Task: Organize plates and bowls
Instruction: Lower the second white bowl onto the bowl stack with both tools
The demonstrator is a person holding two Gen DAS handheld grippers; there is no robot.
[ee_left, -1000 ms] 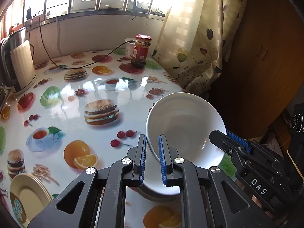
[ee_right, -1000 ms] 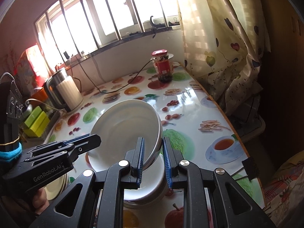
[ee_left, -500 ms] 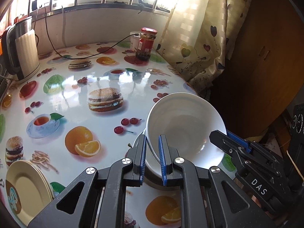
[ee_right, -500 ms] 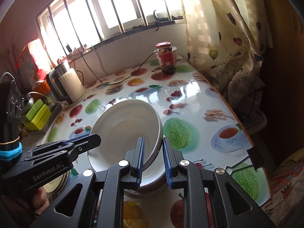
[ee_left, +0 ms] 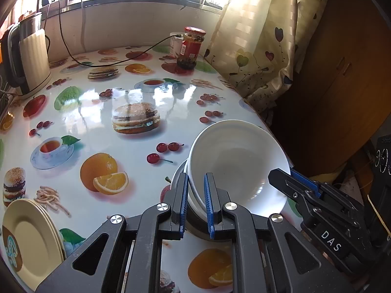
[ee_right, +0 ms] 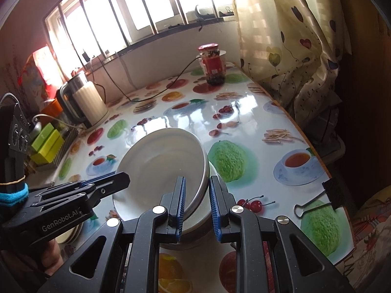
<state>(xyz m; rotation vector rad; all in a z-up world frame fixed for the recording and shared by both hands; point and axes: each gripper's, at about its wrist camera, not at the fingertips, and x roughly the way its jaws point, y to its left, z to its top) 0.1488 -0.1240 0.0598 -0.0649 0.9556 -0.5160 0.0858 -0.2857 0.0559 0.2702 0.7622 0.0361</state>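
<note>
Over the table (ee_left: 136,166), we lower the white bowl (ee_left: 234,161), both tools (ee_left: 196,205) (ee_right: 197,205) clenching its rim; next, release gently onto the stack (ee_right: 195,227).

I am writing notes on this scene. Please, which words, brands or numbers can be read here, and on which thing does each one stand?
"DAS": white letters on the black body of the right gripper, seen from the left wrist.
"GenRobot.AI": on the body of the left gripper, seen from the right wrist.
Red label on the glass jar: print too small to read.
Printed tablecloth: pictures only, no words.
</note>
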